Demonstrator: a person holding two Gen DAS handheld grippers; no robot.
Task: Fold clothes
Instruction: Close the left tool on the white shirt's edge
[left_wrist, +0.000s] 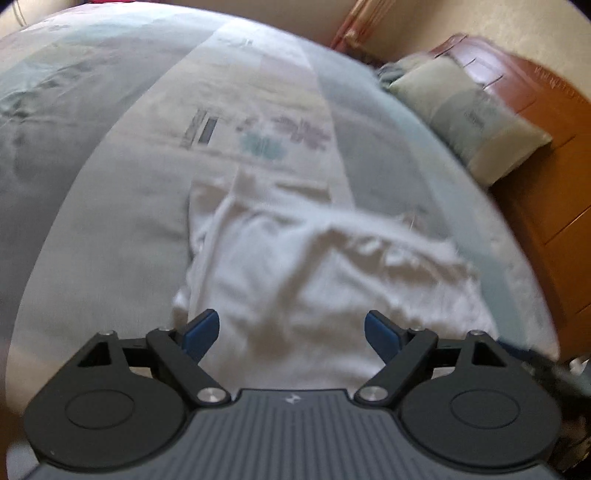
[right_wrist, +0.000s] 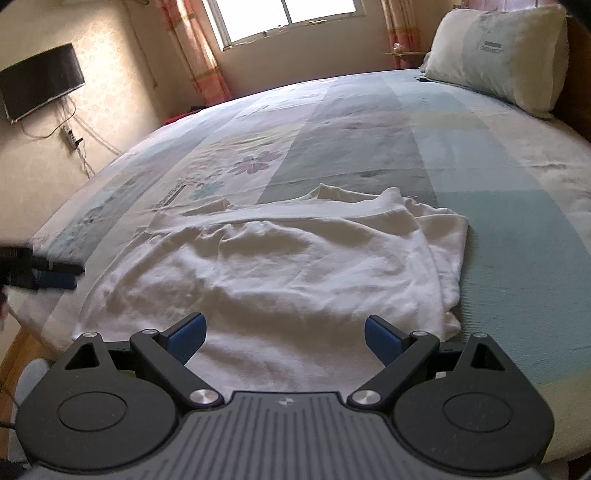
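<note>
A white garment (right_wrist: 280, 266) lies partly folded and wrinkled on the bed, one side doubled over along its right edge. My right gripper (right_wrist: 284, 334) hovers open over its near hem, nothing between the blue pads. In the left wrist view, which is blurred, the same white garment (left_wrist: 314, 266) spreads ahead. My left gripper (left_wrist: 291, 330) is open above its near end and holds nothing. The left gripper (right_wrist: 48, 275) also shows as a dark blurred shape at the left edge of the right wrist view, beside the garment's left side.
The bed (right_wrist: 480, 147) has a pale blue and cream patterned sheet. A pillow (right_wrist: 502, 51) leans at the wooden headboard (left_wrist: 546, 155). A wall TV (right_wrist: 40, 79), curtains and a window (right_wrist: 288, 18) stand beyond the bed's far side.
</note>
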